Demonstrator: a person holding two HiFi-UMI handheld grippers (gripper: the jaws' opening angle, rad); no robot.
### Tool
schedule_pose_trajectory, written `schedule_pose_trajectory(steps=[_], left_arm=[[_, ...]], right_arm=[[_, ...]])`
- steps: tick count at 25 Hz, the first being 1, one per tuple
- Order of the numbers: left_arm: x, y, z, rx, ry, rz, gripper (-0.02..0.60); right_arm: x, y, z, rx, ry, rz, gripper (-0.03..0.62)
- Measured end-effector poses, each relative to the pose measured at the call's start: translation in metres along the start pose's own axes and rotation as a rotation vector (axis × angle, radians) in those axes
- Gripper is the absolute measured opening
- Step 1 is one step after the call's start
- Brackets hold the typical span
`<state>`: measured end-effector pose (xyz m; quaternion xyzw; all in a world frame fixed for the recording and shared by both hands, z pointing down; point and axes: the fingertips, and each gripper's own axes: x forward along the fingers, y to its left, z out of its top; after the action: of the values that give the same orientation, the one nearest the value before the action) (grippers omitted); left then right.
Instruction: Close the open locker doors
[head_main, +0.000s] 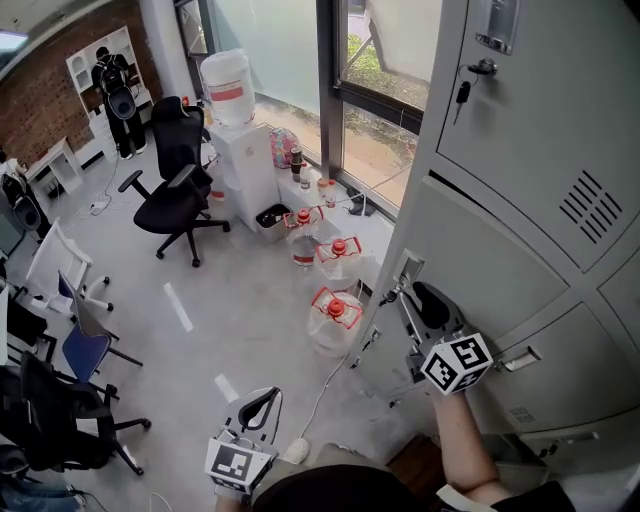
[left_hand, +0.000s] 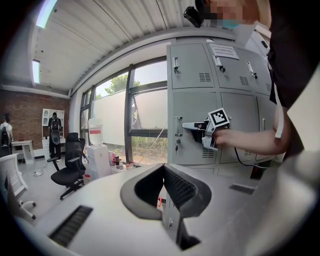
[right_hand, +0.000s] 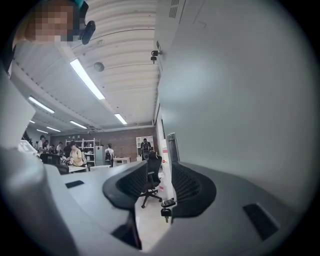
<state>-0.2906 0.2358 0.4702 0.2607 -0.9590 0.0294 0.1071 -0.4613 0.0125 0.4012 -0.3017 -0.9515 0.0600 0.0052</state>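
Head view: the locker door (head_main: 480, 265) sits in the middle row at our right. Our right tongs (head_main: 408, 300) are spread and empty at its latch edge, beside a hanging key (right_hand: 165, 212). Our left tongs (head_main: 268, 398) hang low, pressed together.

A pale grey floor (head_main: 250, 300) runs back to a red brick wall (head_main: 50, 95) with a white shelf (head_main: 95, 60) against it. Tall windows (head_main: 385, 70) let in daylight, and strip lights (right_hand: 87, 80) line the ceiling. A black office chair (head_main: 175, 195) stands near a white water dispenser (head_main: 240, 150), with water jugs (head_main: 335, 310) on the floor close by.
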Motion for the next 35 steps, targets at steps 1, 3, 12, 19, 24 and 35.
schedule_pose_trajectory(steps=[1,3,12,19,24,35], left_arm=[[0.001,0.0,-0.001,0.004,-0.002,0.001,0.008],[0.002,0.002,-0.003,0.02,-0.011,0.001,0.008],[0.006,0.001,-0.001,0.019,-0.011,-0.005,0.008],[0.006,0.004,0.0,0.02,-0.017,-0.02,0.008],[0.007,0.003,0.004,0.005,-0.016,-0.053,0.008],[0.014,-0.003,0.007,0.01,-0.038,-0.195,0.008]], right_arm=[[0.0,-0.002,0.0,-0.002,0.003,-0.006,0.147],[0.0,-0.006,-0.001,-0.006,0.01,-0.019,0.153],[-0.001,-0.016,-0.002,-0.021,0.023,-0.058,0.176],[-0.003,-0.007,0.0,-0.009,0.024,-0.033,0.178],[-0.01,0.014,0.0,-0.014,0.026,-0.015,0.167],[-0.055,0.071,-0.004,-0.022,0.041,-0.04,0.121]])
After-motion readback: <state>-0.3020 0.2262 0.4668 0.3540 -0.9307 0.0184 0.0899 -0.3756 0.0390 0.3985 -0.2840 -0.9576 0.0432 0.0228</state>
